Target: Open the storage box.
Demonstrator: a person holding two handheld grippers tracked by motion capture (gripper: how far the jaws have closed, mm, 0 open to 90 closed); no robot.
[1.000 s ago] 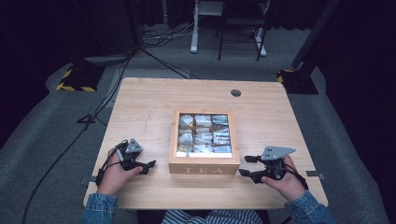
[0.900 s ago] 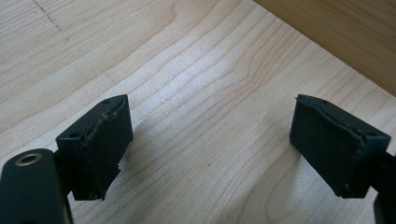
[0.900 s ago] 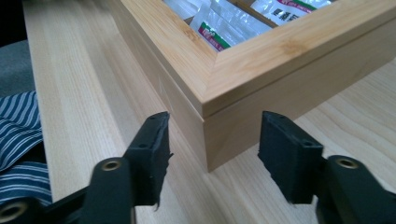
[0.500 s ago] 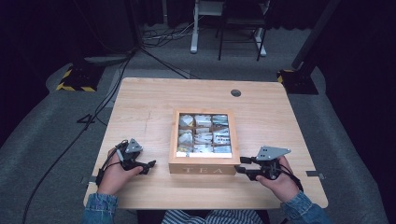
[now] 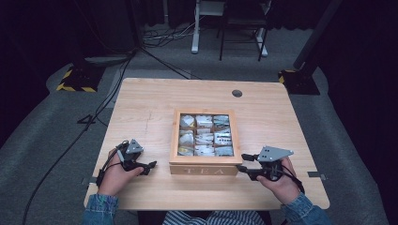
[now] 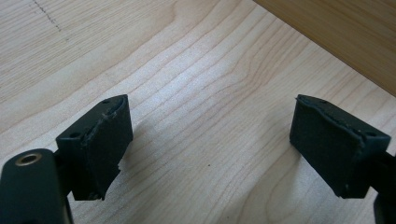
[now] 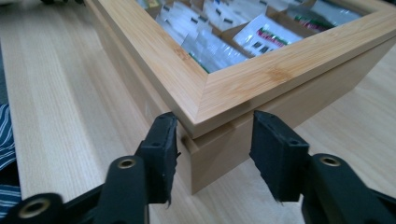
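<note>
A wooden tea box (image 5: pixel 205 169) with a windowed lid stands in the middle of the table (image 5: pixel 150 108), its compartments packed with tea bags (image 5: pixel 205 136). My right gripper (image 5: pixel 242 164) sits at the box's front right corner. In the right gripper view the lid's corner (image 7: pixel 261 74) lies between the jaws of this gripper (image 7: pixel 215 140). They have just been opening: the left pad is at the lid's edge and the right pad stands clear of it. My left gripper (image 5: pixel 150 166) rests left of the box, open (image 6: pixel 210 140) over bare wood, with the box's side (image 6: pixel 345 32) beyond it.
A round cable hole (image 5: pixel 237 93) sits near the table's far edge. Beyond the table are a desk's legs (image 5: pixel 195 28), a black stand's striped base (image 5: pixel 75 79) and floor cables. Denim sleeves come in at the near edge.
My right gripper has crept a little left, up to the box's front right corner. The left hand and the box have stayed put.
</note>
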